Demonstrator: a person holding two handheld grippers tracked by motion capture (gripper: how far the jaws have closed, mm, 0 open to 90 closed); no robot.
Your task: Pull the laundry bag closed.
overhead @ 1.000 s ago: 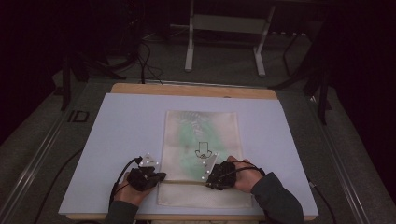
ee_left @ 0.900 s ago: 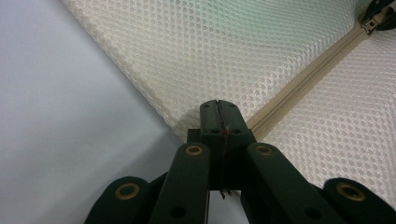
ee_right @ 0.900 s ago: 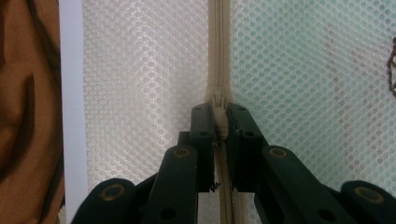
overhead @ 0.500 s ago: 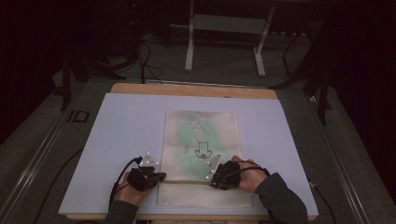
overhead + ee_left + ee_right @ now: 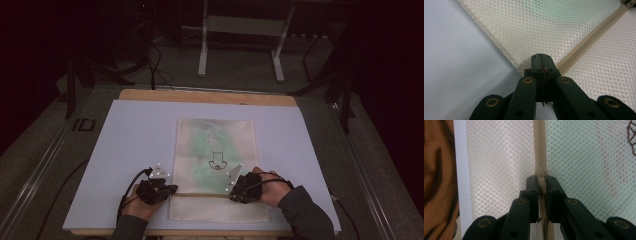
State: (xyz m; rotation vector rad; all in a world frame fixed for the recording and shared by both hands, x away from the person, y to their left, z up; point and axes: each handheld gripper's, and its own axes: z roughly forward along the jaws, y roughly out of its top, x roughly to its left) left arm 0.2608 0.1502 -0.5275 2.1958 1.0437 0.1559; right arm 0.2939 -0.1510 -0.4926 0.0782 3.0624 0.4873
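There is one mesh bag (image 5: 216, 165) on the table (image 5: 130, 145), near the front edge. The bag has one zipper (image 5: 539, 157). There are two grippers: one left gripper (image 5: 159, 188) and one right gripper (image 5: 239, 187). Two hands hold them, one each.

"ID" on the floor (image 5: 82, 124)

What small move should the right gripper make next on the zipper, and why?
Probably draw the right gripper along the zipper, away from the left gripper. Its jaws are closed on the slider, while the left is shut on the mesh bag corner at the zipper's end, anchoring it.
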